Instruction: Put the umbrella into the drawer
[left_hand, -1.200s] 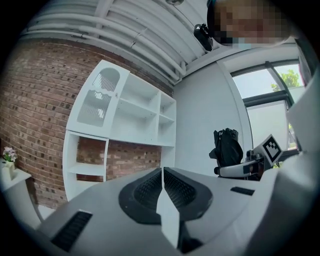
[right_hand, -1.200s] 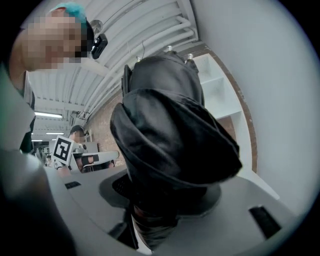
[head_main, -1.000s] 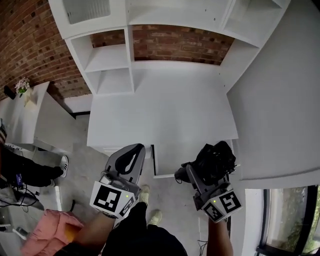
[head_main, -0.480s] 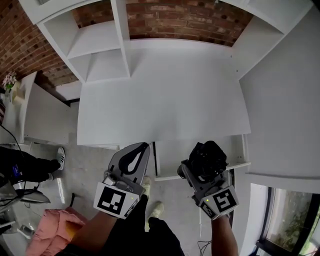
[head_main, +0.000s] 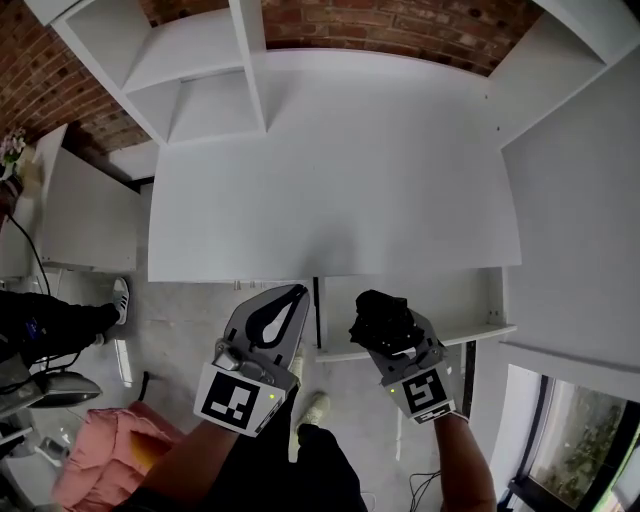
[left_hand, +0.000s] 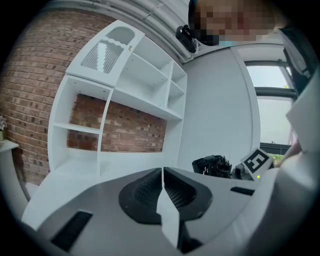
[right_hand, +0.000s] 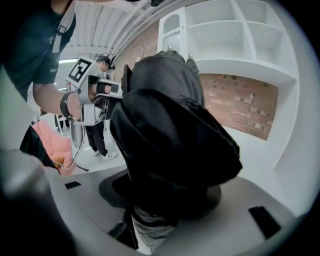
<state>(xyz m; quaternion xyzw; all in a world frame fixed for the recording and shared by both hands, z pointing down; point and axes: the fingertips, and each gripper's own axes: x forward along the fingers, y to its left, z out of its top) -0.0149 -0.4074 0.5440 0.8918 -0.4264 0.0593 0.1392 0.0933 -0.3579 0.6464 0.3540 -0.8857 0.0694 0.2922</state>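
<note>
- The right gripper (head_main: 390, 335) clamps the folded black umbrella (head_main: 383, 315), its jaws spread wide around the bundle.
- The umbrella is over the left front part of the open drawer (head_main: 460, 300); whether it touches the drawer cannot be told.
- The left gripper (head_main: 297, 293) is just left of the drawer, outside it, with its jaws pressed together and nothing between them.
- The white desk (head_main: 330, 180) top lies beyond the drawer.
</note>
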